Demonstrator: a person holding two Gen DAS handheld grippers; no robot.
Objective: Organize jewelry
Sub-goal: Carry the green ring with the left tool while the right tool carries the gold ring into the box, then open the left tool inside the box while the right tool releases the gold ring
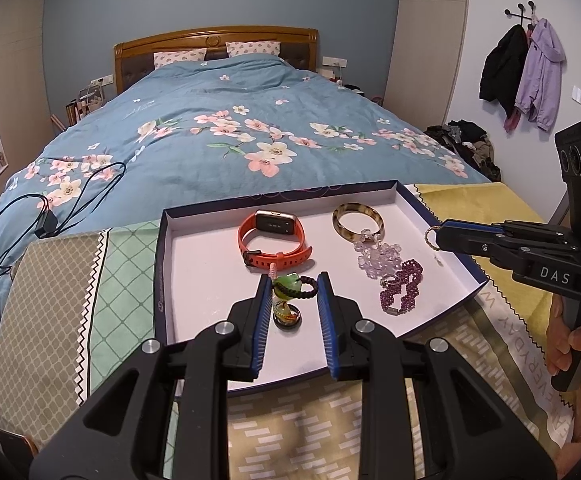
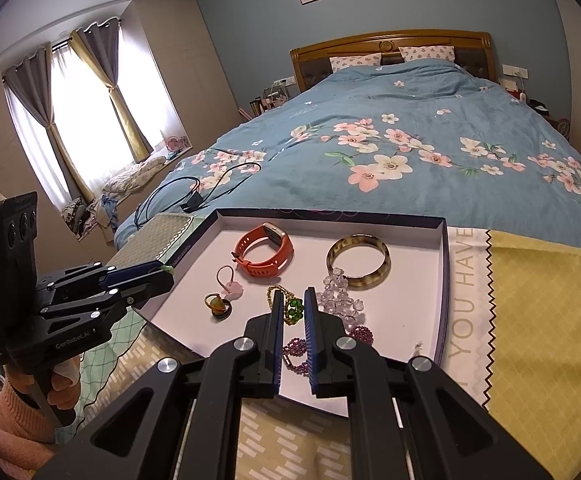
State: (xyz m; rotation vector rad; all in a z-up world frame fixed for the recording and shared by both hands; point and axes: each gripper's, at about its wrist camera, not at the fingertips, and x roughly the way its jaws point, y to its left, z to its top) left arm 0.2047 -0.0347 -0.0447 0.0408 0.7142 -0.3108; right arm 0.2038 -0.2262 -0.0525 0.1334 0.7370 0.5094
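Over the tray's near-left part, your left tool carries a green charm. Its pads stand only as wide as the stone and its black bead loop, so I judge it gripped rather than loose; from the right wrist view a green bit shows at that tool's tip, clear of the tray floor.

Your right tool is closed on a gold chain with green beads, and the left wrist view shows a gold loop sticking out past its tip, just above the tray's right wall. Holding each piece by one end lets the rest hang free instead of snagging its neighbours.

Lying on the tray floor are a watch and a bangle at the far side, well apart, then clear beads touching the bangle and a purple bracelet nearer you. A ring and a pink charm lie just beside each other at the left.

Bare floor remains at the near left, which looks the likeliest spot for both held pieces. Lower them slowly: the chain could drape over the purple bracelet and tangle.
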